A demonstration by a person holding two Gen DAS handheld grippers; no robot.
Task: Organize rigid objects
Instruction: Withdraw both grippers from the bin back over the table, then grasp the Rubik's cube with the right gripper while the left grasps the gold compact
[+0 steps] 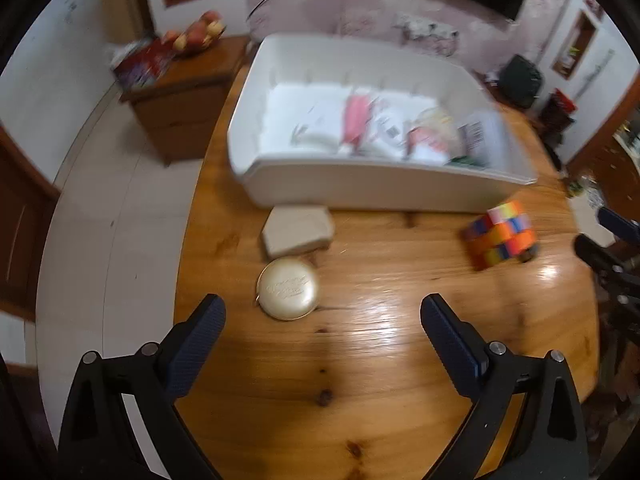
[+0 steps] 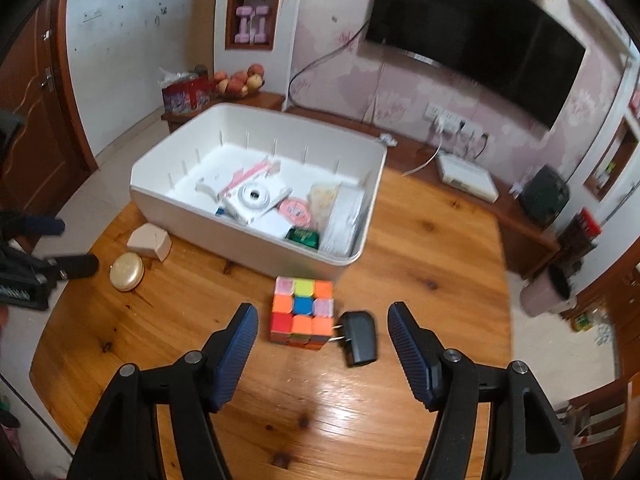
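A white bin (image 1: 360, 188) (image 2: 176, 200) stands on the wooden table and holds a white camera (image 2: 254, 200), a pink round tin (image 2: 295, 211), a green packet (image 2: 303, 237) and papers. In front of it lie a beige box (image 1: 298, 229) (image 2: 149, 241), a round gold case (image 1: 288, 289) (image 2: 126, 271), a colourful puzzle cube (image 1: 502, 234) (image 2: 303, 310) and a black plug adapter (image 2: 360, 338). My left gripper (image 1: 322, 316) is open and empty, just short of the gold case. My right gripper (image 2: 322, 324) is open and empty, near the cube and adapter.
The table (image 2: 420, 248) ends at tiled floor on the left. A wooden cabinet (image 1: 188, 92) with a fruit bowl (image 2: 238, 82) stands behind. A TV (image 2: 472, 36) hangs on the wall, and a low shelf holds a white router (image 2: 466, 178). A pink bin (image 2: 546, 290) stands at right.
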